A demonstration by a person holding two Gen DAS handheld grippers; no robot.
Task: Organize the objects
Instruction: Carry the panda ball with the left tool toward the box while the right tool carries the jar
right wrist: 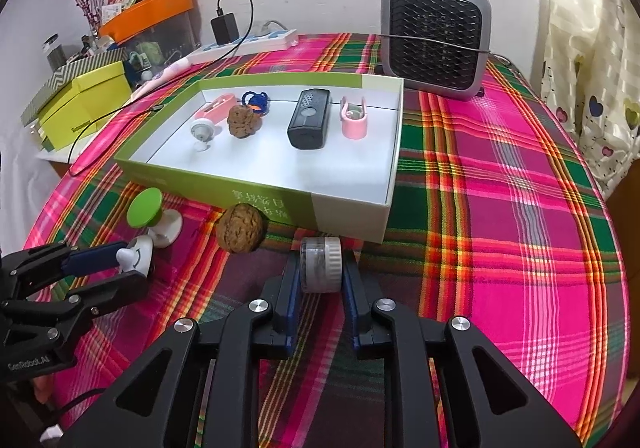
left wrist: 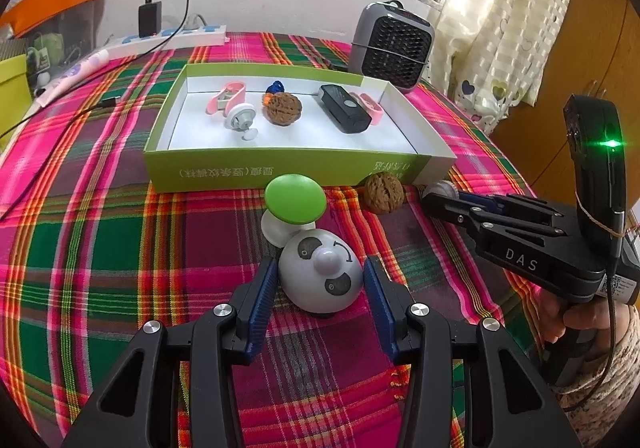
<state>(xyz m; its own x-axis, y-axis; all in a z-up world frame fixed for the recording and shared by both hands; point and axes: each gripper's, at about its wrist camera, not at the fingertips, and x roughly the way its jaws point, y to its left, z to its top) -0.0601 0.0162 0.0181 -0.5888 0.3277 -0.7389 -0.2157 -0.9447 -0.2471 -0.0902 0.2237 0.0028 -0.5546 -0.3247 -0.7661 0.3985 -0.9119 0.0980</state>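
A grey panda-faced dome toy (left wrist: 320, 280) sits on the plaid cloth between the blue pads of my left gripper (left wrist: 320, 268), and both pads press its sides. From the right wrist view the same left gripper (right wrist: 134, 264) clasps that toy (right wrist: 138, 252). My right gripper (right wrist: 320, 268) is shut on a small round white-capped jar (right wrist: 320, 264), just in front of the green box (right wrist: 352, 215). That jar (left wrist: 440, 189) also shows at the right gripper's tip (left wrist: 430, 199) in the left wrist view. A loose walnut (right wrist: 240, 234) and a green-topped knob (right wrist: 145, 207) lie before the box.
The open green box (left wrist: 280, 167) holds pink clips, a walnut (left wrist: 284, 108), a black device (left wrist: 346, 108), a blue item and a white knob. A grey fan heater (right wrist: 436, 43) stands behind it, a power strip (right wrist: 248, 41) at the back left and a yellow box (right wrist: 84, 107) off the table's left.
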